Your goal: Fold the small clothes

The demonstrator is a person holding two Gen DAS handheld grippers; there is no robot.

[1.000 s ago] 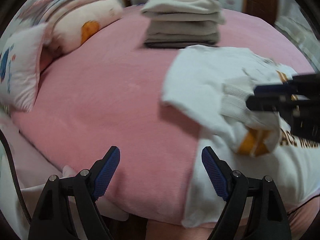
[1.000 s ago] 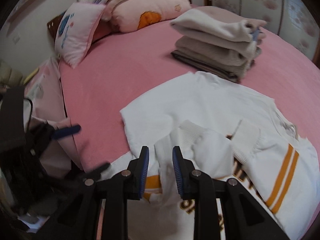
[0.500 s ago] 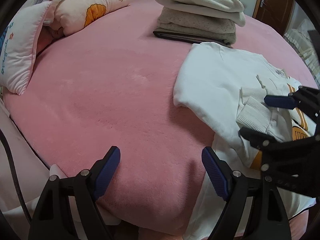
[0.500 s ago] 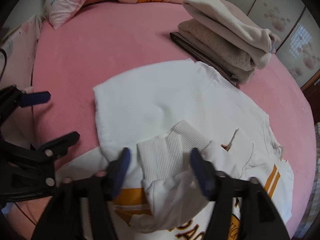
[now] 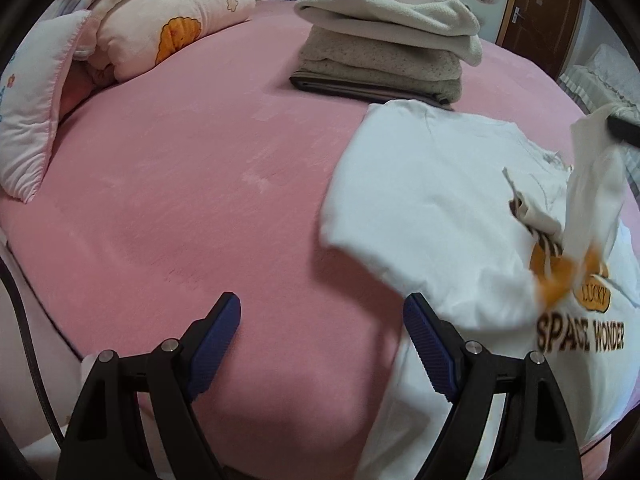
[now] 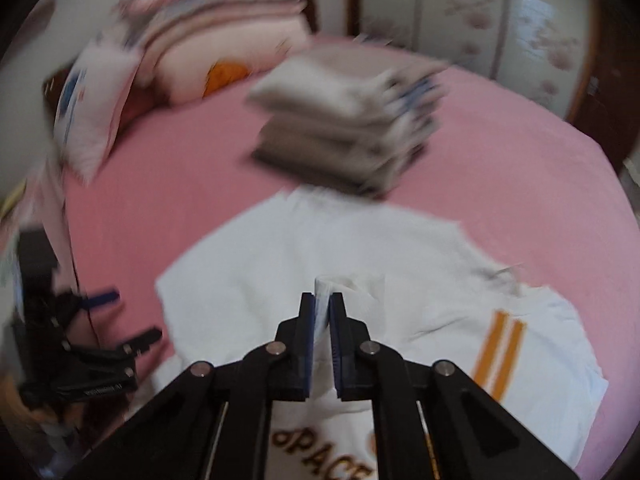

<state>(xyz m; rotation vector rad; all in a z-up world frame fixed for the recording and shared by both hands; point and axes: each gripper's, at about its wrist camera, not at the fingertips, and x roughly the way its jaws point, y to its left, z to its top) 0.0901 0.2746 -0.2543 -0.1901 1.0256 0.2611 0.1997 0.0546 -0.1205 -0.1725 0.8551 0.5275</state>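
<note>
A: Biggest thing first: pink bed, pillows up top, a stack of 4 or so folded bits at the far side. The white sweatshirt lies print-up on the near right of the bed, just beside that stack, hem hanging off the edge.

B: And the tongs?

A: Right gripper is pinching shut on the sleeve; you can see white cloth squeezed between the pads, cuff lifted off the body. Left gripper is wide open, nothing in it, hanging over bare bed left of the shirt.

B: So what goes wrong?

A: My guess: it's only got a thin bite of cuff. The right view is all blur, so it looks like a quick swing, and the cuff could slip out and flop half-folded. Also nothing pins the body, so a hard pull may drag the shirt off the edge or bunch it up.

B: Left 1 should hold it down then.
</note>
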